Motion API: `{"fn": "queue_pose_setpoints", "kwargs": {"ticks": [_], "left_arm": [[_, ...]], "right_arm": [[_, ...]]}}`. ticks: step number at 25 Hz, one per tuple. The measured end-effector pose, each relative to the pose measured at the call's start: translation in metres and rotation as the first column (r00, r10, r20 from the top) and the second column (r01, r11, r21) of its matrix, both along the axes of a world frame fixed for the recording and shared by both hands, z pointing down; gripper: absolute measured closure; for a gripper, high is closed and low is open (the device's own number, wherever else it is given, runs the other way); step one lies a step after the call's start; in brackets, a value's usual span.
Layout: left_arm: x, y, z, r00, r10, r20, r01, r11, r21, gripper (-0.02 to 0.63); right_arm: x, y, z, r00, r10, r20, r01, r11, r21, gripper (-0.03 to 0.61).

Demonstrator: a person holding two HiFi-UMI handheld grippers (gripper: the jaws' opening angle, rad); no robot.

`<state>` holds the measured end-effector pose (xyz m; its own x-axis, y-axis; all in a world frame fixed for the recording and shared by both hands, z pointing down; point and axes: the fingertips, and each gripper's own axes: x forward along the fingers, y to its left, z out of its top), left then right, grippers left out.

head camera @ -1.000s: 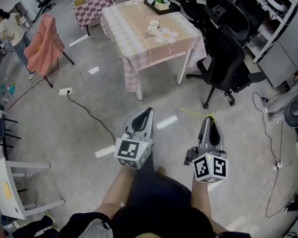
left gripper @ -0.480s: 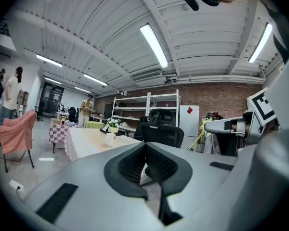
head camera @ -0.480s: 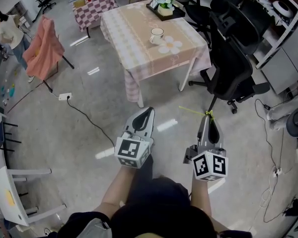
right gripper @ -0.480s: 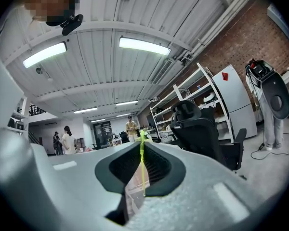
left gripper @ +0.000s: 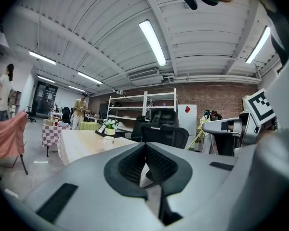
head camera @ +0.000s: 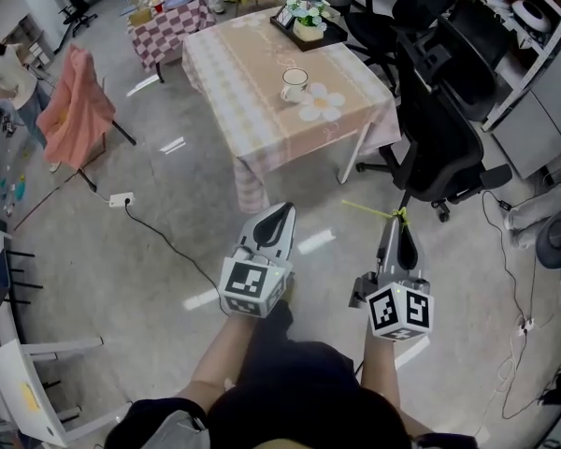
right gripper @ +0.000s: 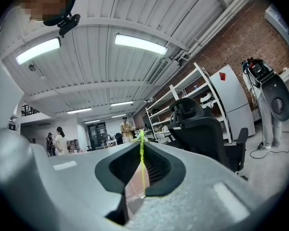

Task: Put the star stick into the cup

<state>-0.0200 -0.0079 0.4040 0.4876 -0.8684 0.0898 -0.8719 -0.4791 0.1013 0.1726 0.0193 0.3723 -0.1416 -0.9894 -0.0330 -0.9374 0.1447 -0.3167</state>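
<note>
The white cup (head camera: 294,83) stands on a table (head camera: 252,73) covered by a beige checked cloth, far ahead of both grippers; it also shows small in the left gripper view as the cup (left gripper: 108,142). My right gripper (head camera: 398,223) is shut on the thin yellow-green star stick (head camera: 369,210), which juts out to the left of the jaw tips. In the right gripper view the stick (right gripper: 141,162) runs upright between the closed jaws of the right gripper (right gripper: 141,146). My left gripper (head camera: 279,215) is shut with nothing in it, also seen as the left gripper (left gripper: 145,146).
A flower-shaped mat (head camera: 322,103) and a tray with a potted plant (head camera: 309,19) share the table. Black office chairs (head camera: 449,138) stand right of it. A pink-draped chair (head camera: 75,110), a floor cable with power strip (head camera: 122,198) and a person (head camera: 5,73) are at the left.
The table and cup have slid lower and nearer in the head view. Both grippers keep their pose, the stick still in the right one.
</note>
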Motion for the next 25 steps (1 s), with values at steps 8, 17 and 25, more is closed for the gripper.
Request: {"fn": "queue_pose_setpoints", "kwargs": {"ticks": [8,17,25], "left_arm": [[-0.018,-0.043,0.0,1.0,0.011,0.004,-0.011,1.0,-0.011,0.601],[-0.032,-0.083,-0.005,1.0,0.022,0.018,-0.022,1.0,0.006,0.602],[-0.035,-0.102,0.001,0.999,0.041,0.006,-0.041,0.999,0.008,0.601]], "right_arm": [[-0.017,-0.042,-0.005,1.0,0.012,-0.001,-0.012,1.0,0.009,0.561],[-0.028,-0.075,-0.009,0.999,0.032,0.011,-0.032,0.999,0.03,0.561],[-0.032,-0.088,-0.005,0.998,0.056,0.002,-0.056,0.998,0.025,0.561]]}}
